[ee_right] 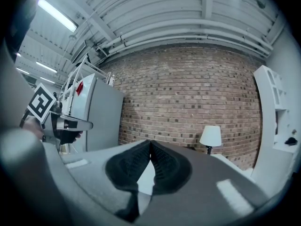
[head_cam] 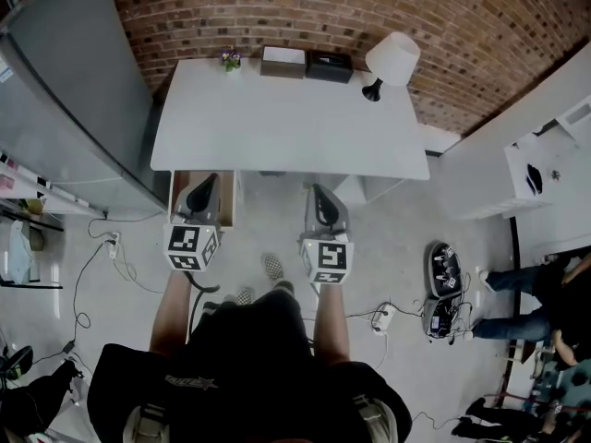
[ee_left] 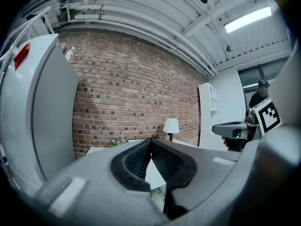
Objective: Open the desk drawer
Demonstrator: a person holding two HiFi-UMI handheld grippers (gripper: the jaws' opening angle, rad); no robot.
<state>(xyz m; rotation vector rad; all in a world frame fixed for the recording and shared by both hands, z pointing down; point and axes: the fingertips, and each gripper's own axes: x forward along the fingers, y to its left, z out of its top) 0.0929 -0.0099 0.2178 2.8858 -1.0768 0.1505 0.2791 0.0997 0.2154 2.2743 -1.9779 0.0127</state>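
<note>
Under the desk, at its left front corner: the drawer, a brown wooden box shape that juts out past the white top toward the person. Only narrow brown strips of it show on either side of what is held over it. Neither a handle nor its inside can be made out.
Desk: a plain white rectangular top with its far edge against the brick wall. The near edge faces the person.
Left gripper: held level, directly over the brown drawer in the head view. Whether it touches the wood cannot be told. In the left gripper view its ribbed black pads meet at the tips, closed with nothing between them.
Right gripper: held level just short of the desk's near edge, right of the drawer and apart from it. Its tips are likewise pressed together and empty in the right gripper view.
Marker cubes: one on each gripper, left and right, just ahead of the person's forearms.
Back of desktop, left to right: small flowering plant, brown box, black box, white-shaded lamp on a dark base.
Left of desk: tall grey cabinet.
Right of desk: white shelf unit.
Floor: grey, with cables and a power strip.
</note>
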